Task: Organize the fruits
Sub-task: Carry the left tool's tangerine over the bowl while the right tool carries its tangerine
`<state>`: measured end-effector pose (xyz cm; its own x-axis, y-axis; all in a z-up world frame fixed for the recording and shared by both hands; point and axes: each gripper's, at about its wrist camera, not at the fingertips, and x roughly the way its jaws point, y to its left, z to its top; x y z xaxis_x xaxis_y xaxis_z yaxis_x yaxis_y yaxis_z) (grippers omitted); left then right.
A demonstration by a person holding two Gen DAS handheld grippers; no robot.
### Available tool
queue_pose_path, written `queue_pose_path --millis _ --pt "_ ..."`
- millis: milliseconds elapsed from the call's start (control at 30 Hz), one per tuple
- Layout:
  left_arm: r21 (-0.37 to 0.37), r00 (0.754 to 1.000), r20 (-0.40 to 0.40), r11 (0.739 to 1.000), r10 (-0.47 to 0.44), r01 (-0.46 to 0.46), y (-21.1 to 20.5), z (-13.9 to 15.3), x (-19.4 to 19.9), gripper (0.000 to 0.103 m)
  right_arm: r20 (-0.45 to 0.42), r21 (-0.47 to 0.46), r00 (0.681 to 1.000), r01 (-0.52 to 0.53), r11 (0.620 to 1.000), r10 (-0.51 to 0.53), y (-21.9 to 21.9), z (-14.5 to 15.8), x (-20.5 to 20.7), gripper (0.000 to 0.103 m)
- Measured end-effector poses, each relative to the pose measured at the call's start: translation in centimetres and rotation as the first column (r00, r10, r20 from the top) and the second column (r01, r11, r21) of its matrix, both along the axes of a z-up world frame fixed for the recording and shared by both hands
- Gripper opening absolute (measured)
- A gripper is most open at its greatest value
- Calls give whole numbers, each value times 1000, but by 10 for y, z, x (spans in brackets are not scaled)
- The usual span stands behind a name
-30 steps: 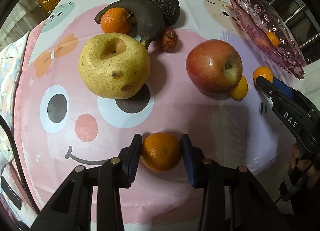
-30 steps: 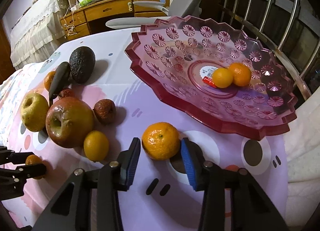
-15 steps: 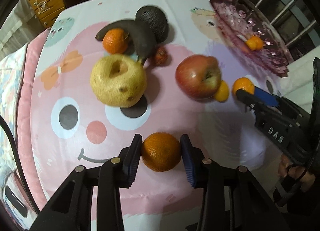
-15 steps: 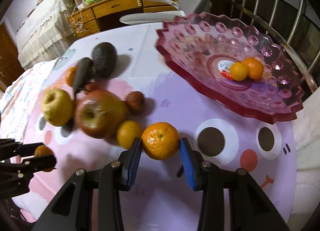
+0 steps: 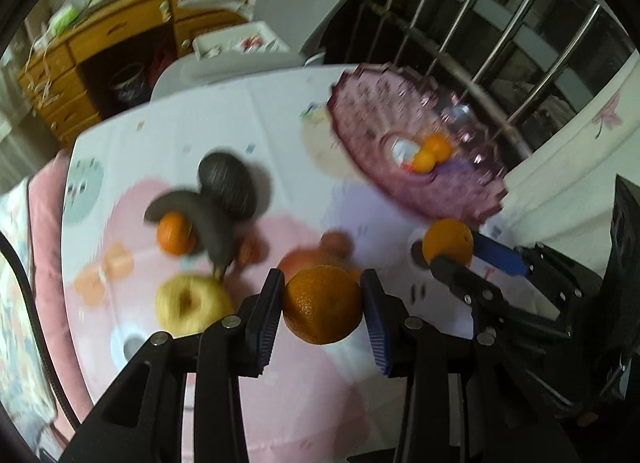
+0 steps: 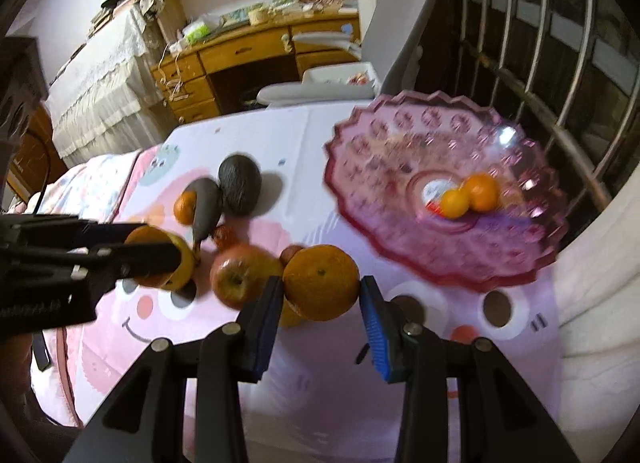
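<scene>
My left gripper point(image 5: 322, 313) is shut on an orange mandarin point(image 5: 322, 305) and holds it above the table. My right gripper point(image 6: 320, 299) is shut on another mandarin point(image 6: 321, 283), also lifted; it shows in the left wrist view point(image 5: 448, 243). The pink glass fruit bowl point(image 6: 400, 167) stands at the far right and holds two small oranges point(image 6: 470, 195). On the cloth lie a yellow pear point(image 5: 188, 305), a red apple point(image 6: 240, 275), an avocado point(image 6: 240, 183), a dark banana point(image 6: 206, 203) and a small mandarin point(image 5: 174, 233).
A cartoon-face tablecloth point(image 6: 440, 343) covers the table. Small reddish fruits point(image 5: 336, 243) lie near the apple. A metal railing point(image 6: 540, 43) runs behind the bowl. A grey chair point(image 6: 320, 87) and wooden desk point(image 6: 240, 51) stand beyond the far edge.
Both grippers have lifted their mandarins off the table and tilted up. The views now look further across, toward the bowl and the room.
</scene>
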<state>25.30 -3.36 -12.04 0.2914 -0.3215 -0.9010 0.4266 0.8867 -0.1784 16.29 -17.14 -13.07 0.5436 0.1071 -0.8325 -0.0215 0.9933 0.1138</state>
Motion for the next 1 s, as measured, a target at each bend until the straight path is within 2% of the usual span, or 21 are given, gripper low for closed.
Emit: queue_pose_path --millis 200,400,700,1000 --pt "-38 997 46 997 -61 62 -39 17 23 38 58 -20 997 52 998 -51 -29 24 2 40" --pt "-79 996 27 993 -88 90 -75 13 40 38 80 -24 991 112 993 -110 -59 32 6 40" --pt "-82 994 -19 991 -110 108 -119 -15 57 38 -16 46 989 148 988 -147 -98 5 17 40" --pt "-62 992 -88 994 -95 89 -133 -41 70 38 -69 118 984 172 978 -165 -116 -12 22 41"
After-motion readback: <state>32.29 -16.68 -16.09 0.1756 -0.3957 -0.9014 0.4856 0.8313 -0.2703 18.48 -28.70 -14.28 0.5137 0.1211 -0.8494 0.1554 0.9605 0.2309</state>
